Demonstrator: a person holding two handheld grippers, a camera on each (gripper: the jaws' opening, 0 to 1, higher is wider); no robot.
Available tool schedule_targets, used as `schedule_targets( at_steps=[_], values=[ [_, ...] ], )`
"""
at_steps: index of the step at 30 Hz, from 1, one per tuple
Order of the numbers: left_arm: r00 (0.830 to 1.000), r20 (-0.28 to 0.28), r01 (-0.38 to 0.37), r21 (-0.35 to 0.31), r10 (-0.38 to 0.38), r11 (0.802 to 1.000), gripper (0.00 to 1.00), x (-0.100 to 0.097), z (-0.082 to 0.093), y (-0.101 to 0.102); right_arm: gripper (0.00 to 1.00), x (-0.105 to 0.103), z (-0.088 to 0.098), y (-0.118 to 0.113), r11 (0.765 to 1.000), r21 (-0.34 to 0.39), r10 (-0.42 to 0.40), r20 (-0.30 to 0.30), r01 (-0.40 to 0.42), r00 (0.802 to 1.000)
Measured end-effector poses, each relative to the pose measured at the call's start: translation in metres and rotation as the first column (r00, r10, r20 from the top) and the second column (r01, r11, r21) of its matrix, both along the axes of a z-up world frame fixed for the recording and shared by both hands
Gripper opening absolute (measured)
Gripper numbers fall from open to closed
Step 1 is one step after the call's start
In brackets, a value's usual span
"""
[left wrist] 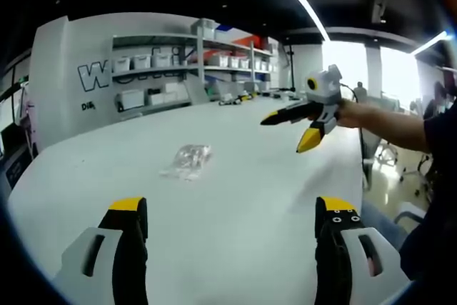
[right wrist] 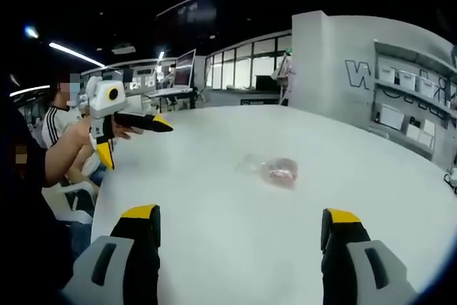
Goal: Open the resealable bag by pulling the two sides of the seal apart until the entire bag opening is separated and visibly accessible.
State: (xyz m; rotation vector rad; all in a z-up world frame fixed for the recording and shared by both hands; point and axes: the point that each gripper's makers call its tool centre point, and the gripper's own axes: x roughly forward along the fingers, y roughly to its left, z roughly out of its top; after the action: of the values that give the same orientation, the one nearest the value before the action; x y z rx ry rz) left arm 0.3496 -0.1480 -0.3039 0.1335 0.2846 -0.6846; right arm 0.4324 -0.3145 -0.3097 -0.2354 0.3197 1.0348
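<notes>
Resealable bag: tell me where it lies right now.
The resealable bag lies flat on the white table, untouched, ahead of both open tools. In the right gripper view it sits centre, right of the left tool.

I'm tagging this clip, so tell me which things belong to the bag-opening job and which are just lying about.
For the job:
resealable bag
left gripper
right gripper

Just about:
white table
wall shelves with bins
seated person

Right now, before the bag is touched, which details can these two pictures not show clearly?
- Seal of the resealable bag: too small and blurred in both views to tell shut or parted.
- Bag contents: a pinkish blur in the right gripper view, unidentifiable.
- Left hand-held gripper and right hand-held gripper: bodies cut off by the bottom edge.
- Wall lettering: partly hidden by shelves.
</notes>
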Motion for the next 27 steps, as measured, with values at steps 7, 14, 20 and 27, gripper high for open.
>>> schedule_targets(
  at_steps=[7, 14, 20, 27],
  values=[
    [1.0, -0.003, 0.0, 0.001, 0.0, 1.0, 0.96, 0.0018, -0.0012, 0.0003, 0.94, 0.0001, -0.0013, 0.0032, 1.0, 0.003, 0.002, -0.001, -0.002, 1.0],
    [1.0, -0.004, 0.001, -0.002, -0.001, 1.0, 0.96, 0.0038, -0.0018, 0.0004, 0.94, 0.0008, -0.003, 0.0066, 1.0, 0.005, 0.007, -0.005, -0.007, 1.0],
    [1.0, -0.003, 0.002, -0.001, -0.002, 1.0, 0.96, 0.0033, -0.0022, 0.0001, 0.94, 0.0013, -0.0032, 0.0074, 1.0, 0.001, 0.008, -0.005, -0.008, 1.0],
    [1.0, -0.003, 0.003, -0.004, -0.003, 1.0, 0.96, 0.0027, -0.0016, -0.0003, 0.93, 0.0, -0.0034, 0.0093, 1.0, -0.008, 0.009, 0.0, -0.009, 1.0]
  ],
)
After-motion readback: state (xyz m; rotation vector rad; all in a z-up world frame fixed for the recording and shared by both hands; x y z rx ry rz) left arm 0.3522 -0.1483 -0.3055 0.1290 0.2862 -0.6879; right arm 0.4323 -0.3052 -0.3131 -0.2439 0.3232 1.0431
